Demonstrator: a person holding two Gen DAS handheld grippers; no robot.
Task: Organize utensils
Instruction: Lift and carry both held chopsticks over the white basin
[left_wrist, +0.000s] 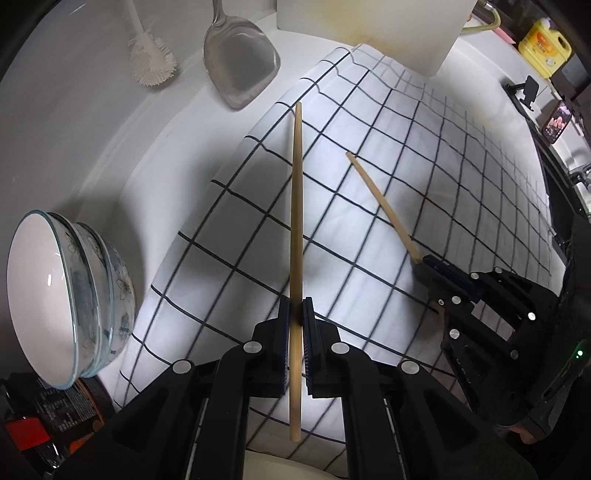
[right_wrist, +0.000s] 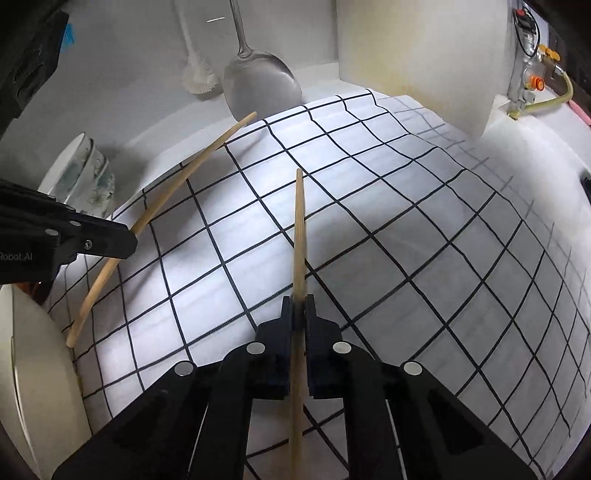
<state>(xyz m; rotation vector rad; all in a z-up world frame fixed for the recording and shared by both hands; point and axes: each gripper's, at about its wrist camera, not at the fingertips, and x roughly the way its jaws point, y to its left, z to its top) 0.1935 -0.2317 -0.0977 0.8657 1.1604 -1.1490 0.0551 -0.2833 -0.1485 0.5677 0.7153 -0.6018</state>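
A white cloth with a black grid is covering the table. Above it, the left tongs are pinching one wooden chopstick near its middle, while the right tongs are pinching a second chopstick, both sticks lifted clear of the cloth.

The checked cloth is lying spread over the counter. Behind its far edge, the spatula and the brush are standing side by side, brush to the left. The cutting board is leaning up at the back right. Left of the cloth, the stacked bowls are sitting tipped on their side. One chopstick is hanging over the cloth in the left claw, the other chopstick in the right claw.
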